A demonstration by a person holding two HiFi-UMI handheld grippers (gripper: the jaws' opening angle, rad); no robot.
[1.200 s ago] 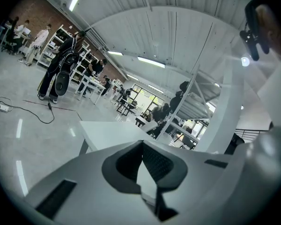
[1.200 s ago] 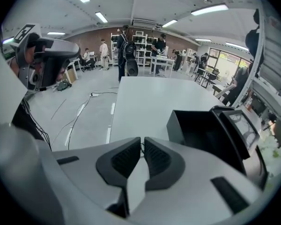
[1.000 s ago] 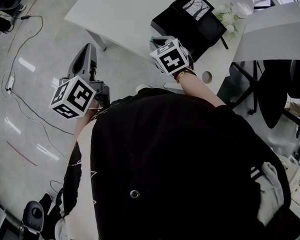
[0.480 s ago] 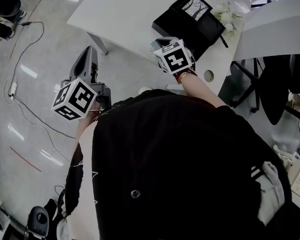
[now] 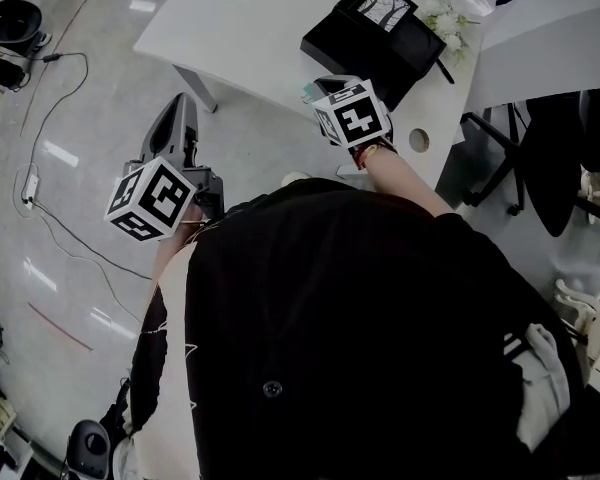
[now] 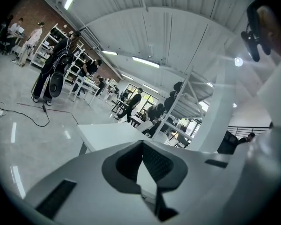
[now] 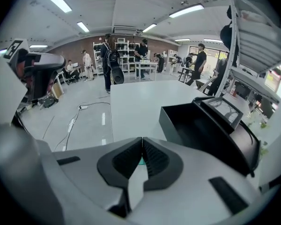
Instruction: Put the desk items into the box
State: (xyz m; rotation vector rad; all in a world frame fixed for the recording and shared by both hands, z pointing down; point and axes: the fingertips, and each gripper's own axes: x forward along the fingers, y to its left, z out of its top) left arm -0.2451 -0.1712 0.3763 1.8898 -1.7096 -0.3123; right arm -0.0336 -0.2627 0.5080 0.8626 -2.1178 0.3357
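Head view looks down over a person in a black top, a gripper in each hand; the left gripper is held out over the grey floor, off the near edge of the white surface, and points towards it; the right gripper is over the near edge of that surface, just short of the black box. The box stands open on the surface; a framed picture with a branch pattern sits at its far side, and white flowers lie just beyond that. A round cable hole shows in the surface beside the right forearm, and a thin black cable trails across the floor.

Left gripper view shows the left gripper with its jaws closed tip to tip, nothing between them; the surface lies ahead.

Right gripper view shows the right gripper with its jaws likewise met at the tips; a sliver of teal shows in the gap just behind the tips, too small to name; the box stands ahead and to the right on the surface, open side up.
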